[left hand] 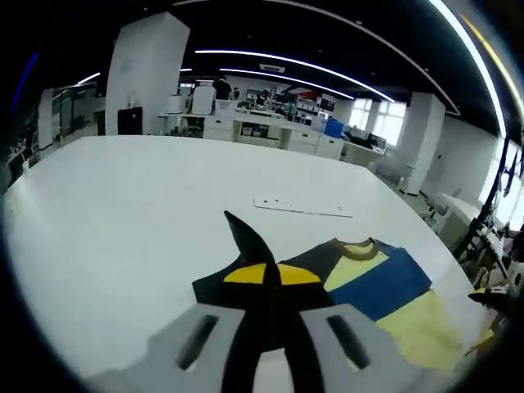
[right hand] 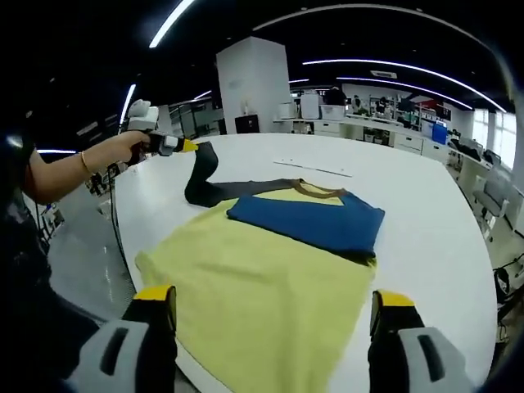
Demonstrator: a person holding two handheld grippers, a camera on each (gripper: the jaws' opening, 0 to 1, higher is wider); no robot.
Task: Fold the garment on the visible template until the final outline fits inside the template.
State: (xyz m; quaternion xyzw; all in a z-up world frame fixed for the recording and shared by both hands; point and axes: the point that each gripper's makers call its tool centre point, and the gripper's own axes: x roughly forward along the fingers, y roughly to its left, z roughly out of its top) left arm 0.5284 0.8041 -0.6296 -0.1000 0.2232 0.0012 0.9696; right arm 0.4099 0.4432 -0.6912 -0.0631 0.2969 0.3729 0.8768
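Left gripper point(left hand: 264, 327) has its jaws pinched together on the dark grey sleeve point(left hand: 246, 246) of the sweater point(right hand: 286, 262), lifting it clear of the white table point(left hand: 123, 213); the right gripper view shows this same gripper point(right hand: 168, 145) in the person's hand point(right hand: 135, 146). Right gripper point(right hand: 266, 327) hovers with jaws spread wide over the yellow hem, touching nothing. Mostly flat, the sweater lies across the table's near part, its blue panel point(right hand: 307, 217) folded across the chest. Beyond the collar lies a thin white strip point(left hand: 303, 206).

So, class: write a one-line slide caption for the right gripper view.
Open right claw faces a yellow-and-blue garment on a white table, while the left claw lifts its dark sleeve.
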